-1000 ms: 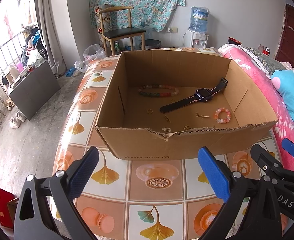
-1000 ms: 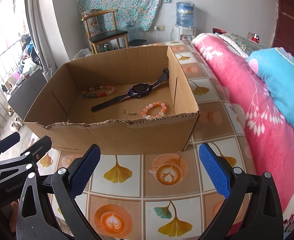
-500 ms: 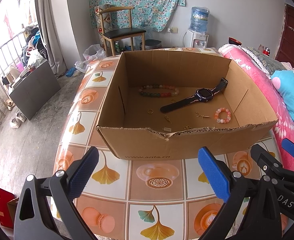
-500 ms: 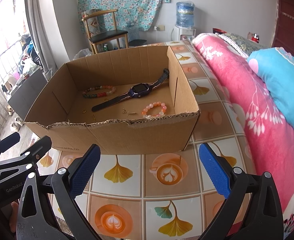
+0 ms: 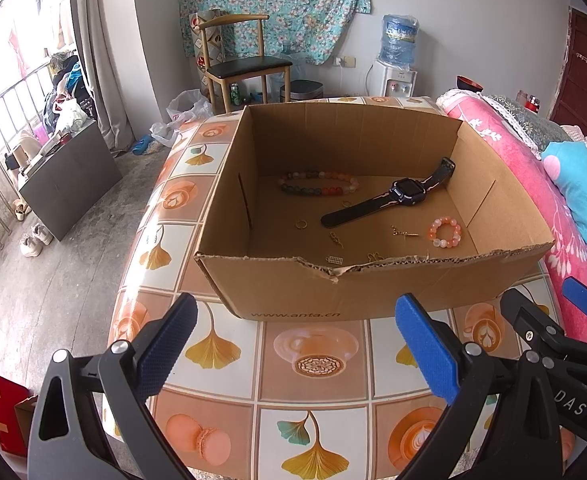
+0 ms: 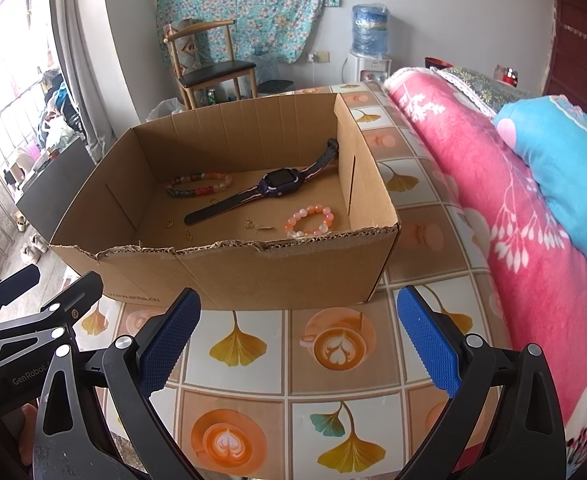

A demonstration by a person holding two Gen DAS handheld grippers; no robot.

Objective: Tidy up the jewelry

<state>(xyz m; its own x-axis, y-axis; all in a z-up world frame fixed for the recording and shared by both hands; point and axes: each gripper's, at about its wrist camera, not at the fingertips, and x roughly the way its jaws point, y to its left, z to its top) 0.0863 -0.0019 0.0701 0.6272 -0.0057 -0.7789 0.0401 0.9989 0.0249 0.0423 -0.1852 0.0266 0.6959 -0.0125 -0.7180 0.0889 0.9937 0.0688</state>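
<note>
Hovering left hand-held gripper [image 5: 293,344] spread wide, short of cardboard box [image 5: 373,288] torn near rim

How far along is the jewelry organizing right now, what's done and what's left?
Done: nothing looks sorted yet. The watch, the long bead bracelet, the pink bead bracelet and the small gold pieces lie loose on the floor of the cardboard box. In hand: nothing; the left gripper and right gripper hang open and empty above the table. Left: picking and arranging every piece.
</note>
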